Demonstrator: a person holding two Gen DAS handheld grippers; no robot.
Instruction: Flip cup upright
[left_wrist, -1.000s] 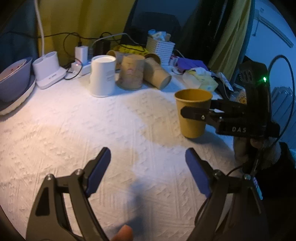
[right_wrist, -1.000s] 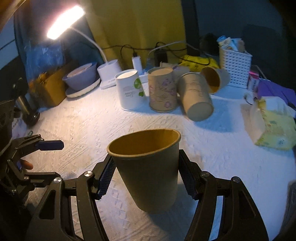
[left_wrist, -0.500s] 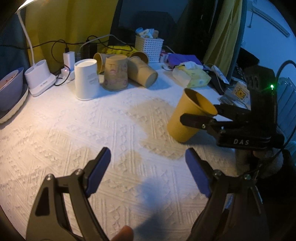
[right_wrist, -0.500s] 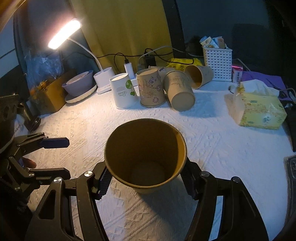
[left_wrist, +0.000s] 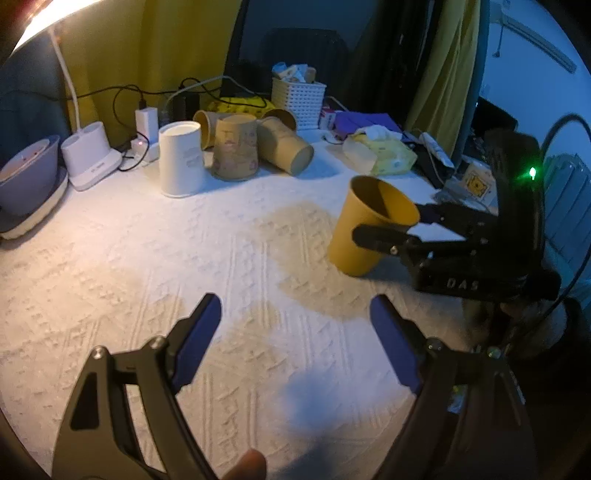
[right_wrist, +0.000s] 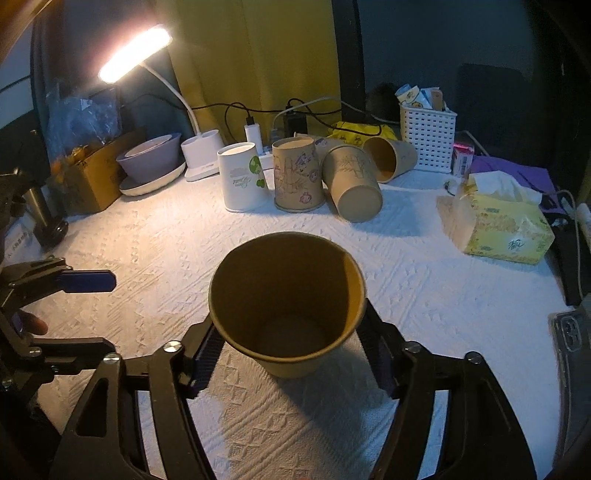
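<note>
My right gripper (right_wrist: 288, 347) is shut on a plain brown paper cup (right_wrist: 286, 306), mouth up and tilted toward the camera, so I see its inside. In the left wrist view the same cup (left_wrist: 365, 232) leans to the right, held by the right gripper (left_wrist: 391, 229) just above the white cloth. My left gripper (left_wrist: 295, 317) is open and empty, low over the cloth, to the left of the cup. Its blue fingertip (right_wrist: 88, 281) shows at the left of the right wrist view.
At the back stand a white cup (right_wrist: 242, 177) and a printed cup (right_wrist: 297, 173), both upside down, with two brown cups (right_wrist: 354, 184) on their sides. A tissue pack (right_wrist: 502, 225), white basket (right_wrist: 428, 136), lamp base (right_wrist: 203, 153) and bowl (right_wrist: 151, 158) ring the table.
The right gripper has lifted and tilted the cup from standing upright to leaning toward its camera. The left gripper stayed open and drew back a little.
</note>
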